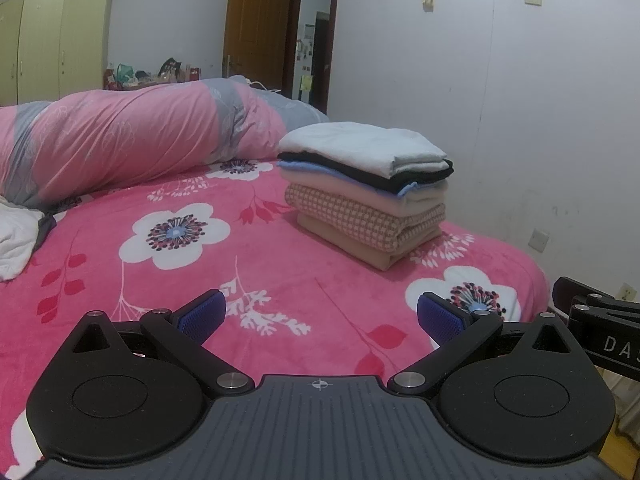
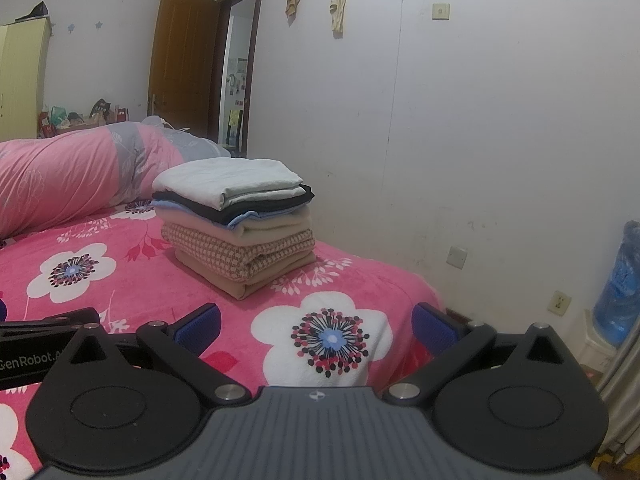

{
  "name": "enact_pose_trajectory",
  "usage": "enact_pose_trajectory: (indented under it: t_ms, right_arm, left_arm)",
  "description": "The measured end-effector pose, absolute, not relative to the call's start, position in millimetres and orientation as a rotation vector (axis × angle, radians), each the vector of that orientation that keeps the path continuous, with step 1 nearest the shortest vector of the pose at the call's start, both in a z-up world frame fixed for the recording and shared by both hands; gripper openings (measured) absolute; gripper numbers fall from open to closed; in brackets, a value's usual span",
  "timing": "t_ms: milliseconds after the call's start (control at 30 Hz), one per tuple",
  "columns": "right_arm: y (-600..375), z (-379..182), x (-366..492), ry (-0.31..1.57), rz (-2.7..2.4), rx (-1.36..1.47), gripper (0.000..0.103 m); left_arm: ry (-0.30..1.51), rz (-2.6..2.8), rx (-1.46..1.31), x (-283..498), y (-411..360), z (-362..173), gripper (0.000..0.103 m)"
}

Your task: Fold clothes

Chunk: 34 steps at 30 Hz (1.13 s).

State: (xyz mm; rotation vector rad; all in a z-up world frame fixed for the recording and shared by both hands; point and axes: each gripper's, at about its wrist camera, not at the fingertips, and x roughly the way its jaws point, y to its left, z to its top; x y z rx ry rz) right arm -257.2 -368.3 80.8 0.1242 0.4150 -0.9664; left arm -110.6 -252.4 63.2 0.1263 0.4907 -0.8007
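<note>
Item: left gripper (image 1: 320,316), blue pads spread wide, nothing between them; I hold it low over the pink floral bedspread (image 1: 200,280).
Item: right gripper (image 2: 316,326), likewise spread wide and empty, just beside the left one.
Item: stack of folded clothes (image 1: 366,188), far and slightly right of the left gripper, far and slightly left of the right gripper, close to the wall. White piece on top, black, blue, beige, checked and tan below.
Item: unfolded white garment (image 1: 16,240), crumpled at the near left edge of the bed, seen only in the left wrist view. I judge it the next piece; it lies left of both tools, the left gripper nearer. Its long axis I cannot tell.
Item: rolled pink-and-grey duvet (image 1: 120,140), far left.
Containers: none seen on the bed.
</note>
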Motion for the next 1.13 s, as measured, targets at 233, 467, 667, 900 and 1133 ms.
enact_pose_trajectory:
  t_ms: [233, 467, 667, 900, 1133]
  right_arm:
    - [-368.0, 80.4, -256.9, 0.414, -0.964, 0.123, 0.103]
    - [-368.3, 80.9, -256.1, 0.413, -0.963, 0.124, 0.103]
    - [-369.0, 80.8, -255.6, 0.415, -0.962, 0.125, 0.103]
    - [-369.3, 81.0, -255.6, 0.416, -0.962, 0.127, 0.103]
    - [-367.5, 79.3, -255.1, 0.419, -0.961, 0.127, 0.103]
  left_arm:
    - [0.490, -0.800, 0.125, -110.1, -253.1, 63.7, 0.103]
    - [0.490, -0.799, 0.128, -110.2, -254.2, 63.9, 0.103]
    - [0.488, -0.799, 0.130, -109.9, -254.3, 64.1, 0.103]
    - [0.493, -0.796, 0.131, -108.9, -254.6, 63.2, 0.103]
    - [0.494, -0.796, 0.134, -109.2, -254.6, 62.0, 0.103]
